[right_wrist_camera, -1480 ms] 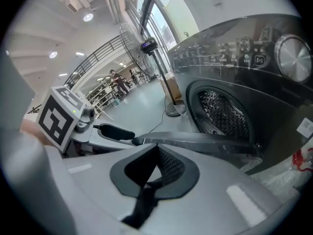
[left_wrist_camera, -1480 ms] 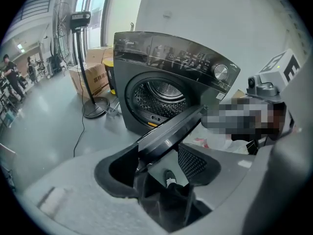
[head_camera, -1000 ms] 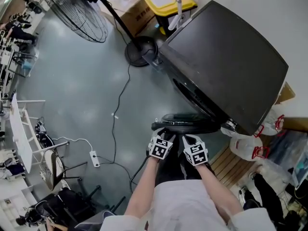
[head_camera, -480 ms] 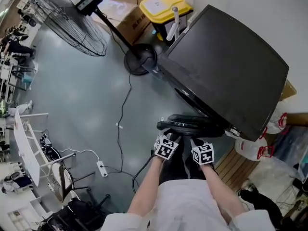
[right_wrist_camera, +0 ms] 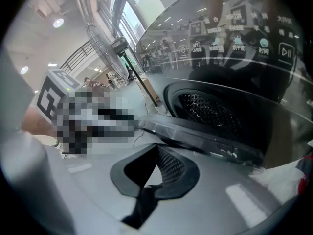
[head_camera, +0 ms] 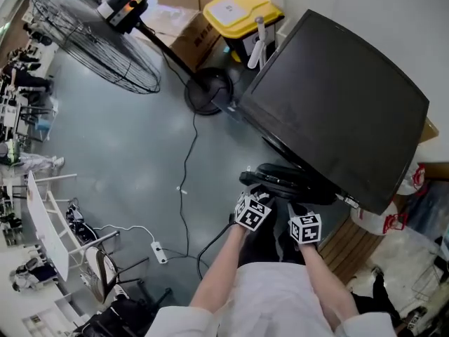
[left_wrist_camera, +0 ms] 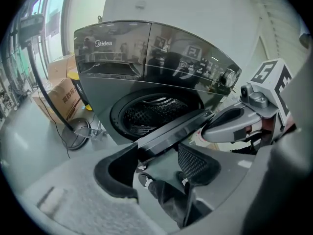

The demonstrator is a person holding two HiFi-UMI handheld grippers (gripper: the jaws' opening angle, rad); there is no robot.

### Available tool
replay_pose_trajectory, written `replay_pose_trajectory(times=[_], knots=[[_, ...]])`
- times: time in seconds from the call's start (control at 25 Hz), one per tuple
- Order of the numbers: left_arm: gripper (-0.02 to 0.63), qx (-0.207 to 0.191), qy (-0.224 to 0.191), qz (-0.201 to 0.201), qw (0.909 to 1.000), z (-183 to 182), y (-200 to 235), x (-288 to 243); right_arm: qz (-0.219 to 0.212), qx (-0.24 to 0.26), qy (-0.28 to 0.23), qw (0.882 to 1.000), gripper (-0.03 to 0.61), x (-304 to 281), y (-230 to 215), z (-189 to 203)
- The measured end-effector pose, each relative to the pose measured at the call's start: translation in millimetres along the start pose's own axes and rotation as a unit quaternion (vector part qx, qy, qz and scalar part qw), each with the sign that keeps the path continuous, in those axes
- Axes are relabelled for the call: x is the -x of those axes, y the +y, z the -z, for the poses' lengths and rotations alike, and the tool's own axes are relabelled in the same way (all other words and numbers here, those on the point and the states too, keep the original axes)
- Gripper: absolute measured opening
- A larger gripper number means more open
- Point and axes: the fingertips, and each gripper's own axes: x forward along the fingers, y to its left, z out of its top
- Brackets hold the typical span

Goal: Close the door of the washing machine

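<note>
The dark front-loading washing machine (head_camera: pixel 337 97) stands at the upper right of the head view. Its round door (head_camera: pixel 284 181) hangs partly open, swung out toward me. Both grippers rest at the door's outer side: my left gripper (head_camera: pixel 258 192) and my right gripper (head_camera: pixel 298 206) side by side. In the left gripper view the left gripper (left_wrist_camera: pixel 156 163) is open, nothing between its pads, with the door's edge (left_wrist_camera: pixel 176 129) crossing just beyond the tips and the drum (left_wrist_camera: pixel 151 111) behind. In the right gripper view the right gripper (right_wrist_camera: pixel 157 151) is shut and empty, close under the door (right_wrist_camera: pixel 195 131).
A standing fan (head_camera: pixel 98 41) with a round base (head_camera: pixel 207 90) stands to the left of the machine. A yellow-lidded bin (head_camera: pixel 242 9) and a cardboard box (head_camera: pixel 193 37) sit behind. A cable (head_camera: pixel 186 153) and power strip (head_camera: pixel 160 253) lie on the floor. Plastic bags (head_camera: pixel 382 220) are at the right.
Both grippers have shifted to the right and toward the machine, staying at the door. The door's outer edge has swung somewhat nearer to the machine's front.
</note>
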Motion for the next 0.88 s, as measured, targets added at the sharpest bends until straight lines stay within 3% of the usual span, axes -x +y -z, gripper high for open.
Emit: replay_pose_trajectory(times=[0.4,0.88], knots=[[0.249,-0.054,-0.002,0.036,0.9979,-33,16,-16,0.024,-0.062,-0.027,0.997,0.003,-9,-14,-25],[0.252,-0.108,-0.025,0.064,0.9918,-73,25,-36,0.094,-0.148,-0.074,0.982,0.004,-14,-39,-50]])
